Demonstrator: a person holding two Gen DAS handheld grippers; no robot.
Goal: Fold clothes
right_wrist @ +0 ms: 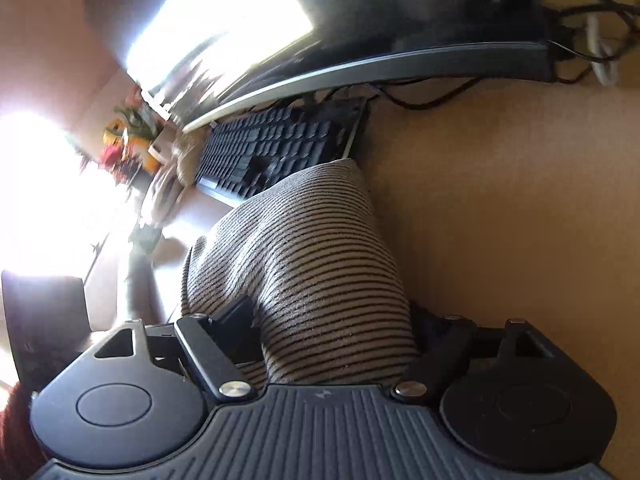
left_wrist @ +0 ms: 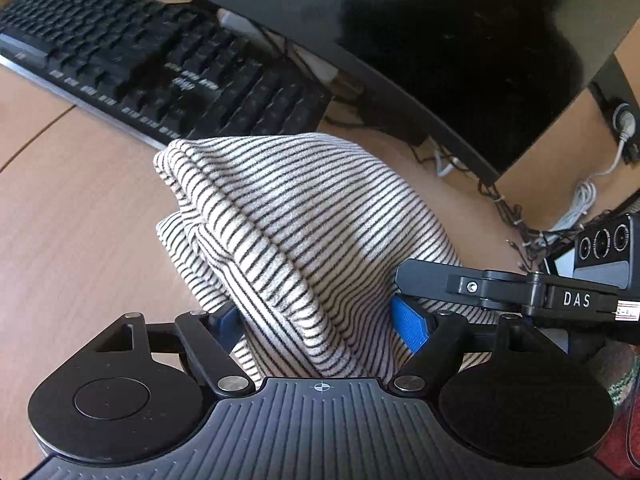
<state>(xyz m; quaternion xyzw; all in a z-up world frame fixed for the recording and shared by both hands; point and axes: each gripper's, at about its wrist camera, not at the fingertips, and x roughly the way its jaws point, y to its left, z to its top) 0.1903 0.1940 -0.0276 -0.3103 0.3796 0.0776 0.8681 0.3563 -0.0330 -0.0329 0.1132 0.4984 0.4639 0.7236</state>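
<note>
A bunched, folded garment of beige knit cloth with thin black stripes (right_wrist: 316, 264) fills the middle of the view and runs back between the black fingers of the right gripper (right_wrist: 336, 332), which press into it on either side. It lies on a light brown wooden desk (right_wrist: 500, 208), its far end just beside a black computer keyboard (right_wrist: 272, 148). Beyond the keyboard stands a dark monitor with a silver lower edge (right_wrist: 400, 40), with dark and white cables (right_wrist: 592, 32) at far right and glaring light at left.
</note>
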